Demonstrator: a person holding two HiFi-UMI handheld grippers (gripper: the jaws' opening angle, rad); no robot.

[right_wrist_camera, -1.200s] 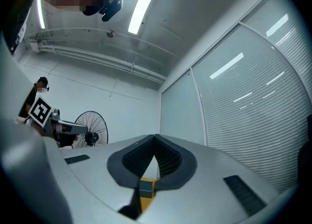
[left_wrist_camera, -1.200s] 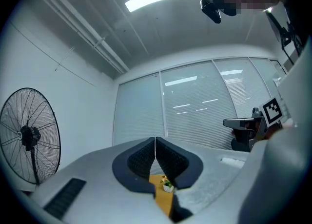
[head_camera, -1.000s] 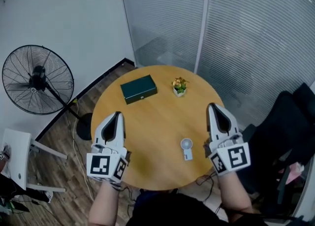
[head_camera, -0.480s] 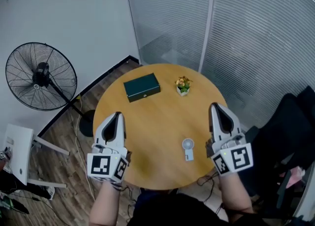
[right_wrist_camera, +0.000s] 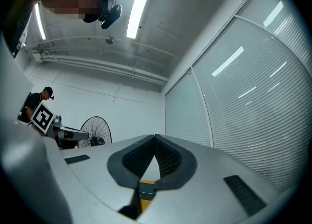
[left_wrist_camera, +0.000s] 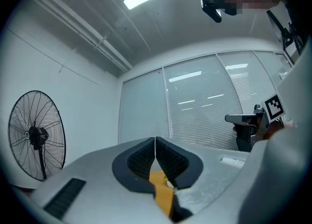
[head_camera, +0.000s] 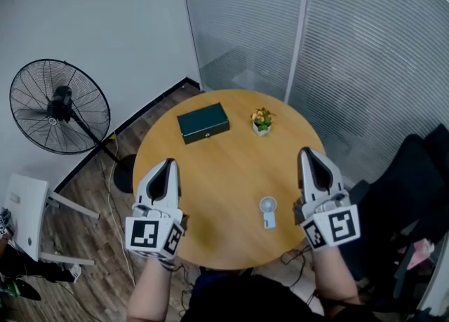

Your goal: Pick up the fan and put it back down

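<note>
A small white hand-held fan (head_camera: 266,210) lies flat on the round wooden table (head_camera: 224,173), near its front edge. My right gripper (head_camera: 306,151) hovers just right of it, shut and holding nothing. My left gripper (head_camera: 168,163) is held over the table's left side, also shut and holding nothing, well apart from the fan. In the left gripper view the jaws (left_wrist_camera: 155,140) meet with nothing between them. The right gripper view shows the same for its gripper (right_wrist_camera: 155,136). Both grippers point slightly upward toward the walls, so neither gripper view shows the small fan.
A dark green box (head_camera: 203,123) and a small potted plant (head_camera: 262,121) sit at the table's far side. A large black floor fan (head_camera: 59,106) stands to the left, by a white stand (head_camera: 24,219). A black chair (head_camera: 400,194) is at the right, and frosted glass walls stand behind.
The head view has drifted slightly, shifting the scene a little to the right. Both grippers and the small fan keep their places.
</note>
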